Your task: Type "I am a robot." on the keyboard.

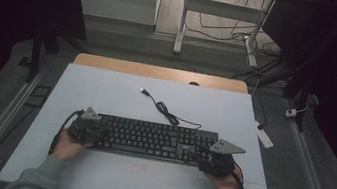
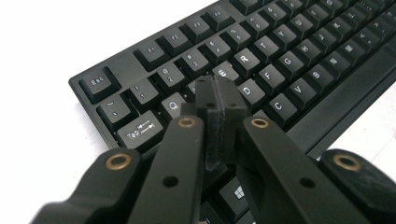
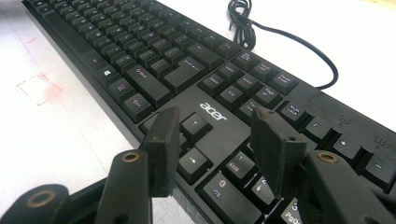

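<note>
A black Acer keyboard (image 1: 154, 140) lies across the middle of the white table top. At its left end my left gripper (image 1: 96, 134) is shut, and in the left gripper view its pads (image 2: 219, 93) press flat together with nothing between them, just above the keys beside Q and E on the keyboard (image 2: 280, 60). Over the keyboard's right end my right gripper (image 1: 200, 161) stands open. In the right gripper view its fingertips (image 3: 212, 121) straddle the arrow keys of the keyboard (image 3: 154, 56) without gripping anything. The keyboard's cable (image 1: 164, 109) runs back to a loose USB plug (image 1: 144, 92).
The white table top (image 1: 105, 95) has a wooden edge (image 1: 159, 72) at the back. Faint red marks (image 3: 39, 86) lie on it in front of the keyboard. The coiled cable (image 3: 243, 23) lies behind the keys. A white power strip (image 1: 265, 138) sits on the floor at the right.
</note>
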`<state>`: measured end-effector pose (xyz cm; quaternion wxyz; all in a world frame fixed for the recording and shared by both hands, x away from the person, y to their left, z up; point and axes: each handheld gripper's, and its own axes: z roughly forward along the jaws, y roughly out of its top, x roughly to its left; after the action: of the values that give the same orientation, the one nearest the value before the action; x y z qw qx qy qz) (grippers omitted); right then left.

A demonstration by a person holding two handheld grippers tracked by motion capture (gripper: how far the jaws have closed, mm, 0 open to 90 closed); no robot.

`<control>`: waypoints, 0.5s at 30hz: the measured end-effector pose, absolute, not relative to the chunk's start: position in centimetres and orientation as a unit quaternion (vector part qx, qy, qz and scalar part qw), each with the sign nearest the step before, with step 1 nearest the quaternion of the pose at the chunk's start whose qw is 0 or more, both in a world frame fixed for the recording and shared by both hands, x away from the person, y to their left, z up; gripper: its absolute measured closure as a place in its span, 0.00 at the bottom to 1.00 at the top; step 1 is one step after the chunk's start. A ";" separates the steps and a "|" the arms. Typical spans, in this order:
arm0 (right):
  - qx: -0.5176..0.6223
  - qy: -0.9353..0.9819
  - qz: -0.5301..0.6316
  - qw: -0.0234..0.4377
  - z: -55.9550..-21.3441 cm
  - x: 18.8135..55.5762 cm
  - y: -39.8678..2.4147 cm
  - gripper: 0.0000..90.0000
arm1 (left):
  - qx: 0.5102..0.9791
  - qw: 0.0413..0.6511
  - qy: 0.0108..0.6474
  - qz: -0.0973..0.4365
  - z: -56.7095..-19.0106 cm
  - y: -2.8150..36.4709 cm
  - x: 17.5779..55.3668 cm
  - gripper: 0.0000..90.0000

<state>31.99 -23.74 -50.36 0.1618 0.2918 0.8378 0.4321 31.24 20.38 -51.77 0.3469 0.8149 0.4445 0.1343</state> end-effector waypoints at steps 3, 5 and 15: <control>0.291 0.838 0.432 0.162 -50.4 32.0 -23.7 0.59 | 0.816 0.345 0.444 0.135 -51.8 20.3 31.2 0.99; 0.292 0.838 0.432 0.162 -50.4 32.0 -23.7 0.59 | 0.816 0.343 0.444 0.136 -51.9 20.3 31.2 0.99; 0.291 0.839 0.430 0.163 -50.4 32.0 -23.6 0.59 | 0.818 0.336 0.446 0.138 -52.1 20.4 31.3 0.99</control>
<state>32.00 -23.64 -50.42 0.1630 0.2915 0.8388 0.4299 31.33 20.43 -52.08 0.3364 0.8177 0.4461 0.1385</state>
